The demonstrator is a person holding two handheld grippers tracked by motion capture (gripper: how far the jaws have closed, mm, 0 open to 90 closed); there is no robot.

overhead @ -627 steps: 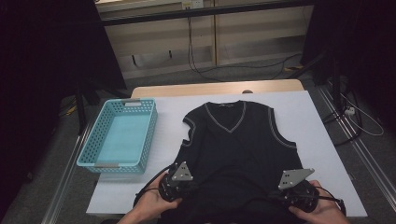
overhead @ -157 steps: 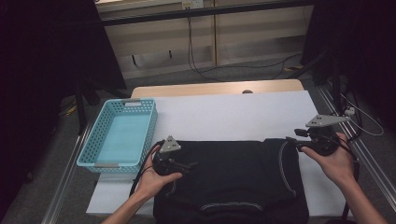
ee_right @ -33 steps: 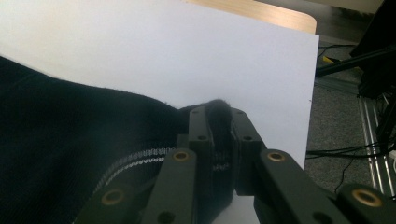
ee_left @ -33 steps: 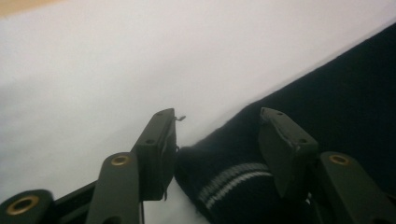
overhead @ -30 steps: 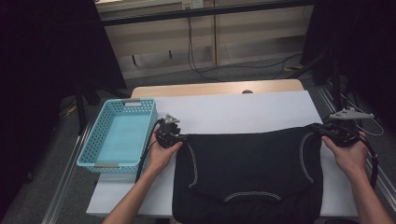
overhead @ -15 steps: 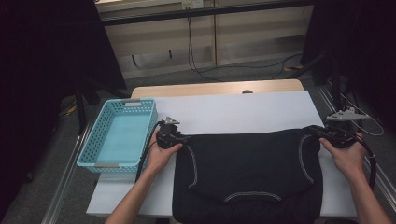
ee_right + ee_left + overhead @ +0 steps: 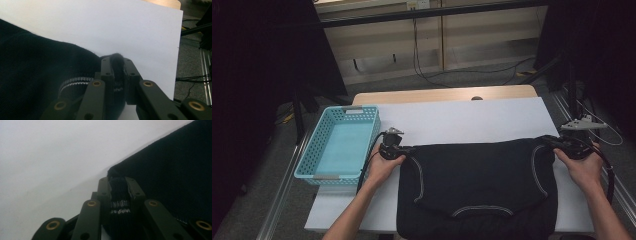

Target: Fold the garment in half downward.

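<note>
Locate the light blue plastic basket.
In the high view the light blue plastic basket sits at the white table's left edge, just left of the left gripper.

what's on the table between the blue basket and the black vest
Mostly bare white table in the high view; the left gripper, shut on the vest, and its hand sit beside the basket.

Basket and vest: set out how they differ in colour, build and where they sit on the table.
The basket is light blue, the vest black with pale trim. The basket is a rigid box with perforated walls standing upright; the vest is soft cloth lying folded flat. The basket sits at the table's left edge, untouched; the vest lies at the near middle, pinched at its far corners by the left claw and right claw. Both rest on the white tabletop.
</note>
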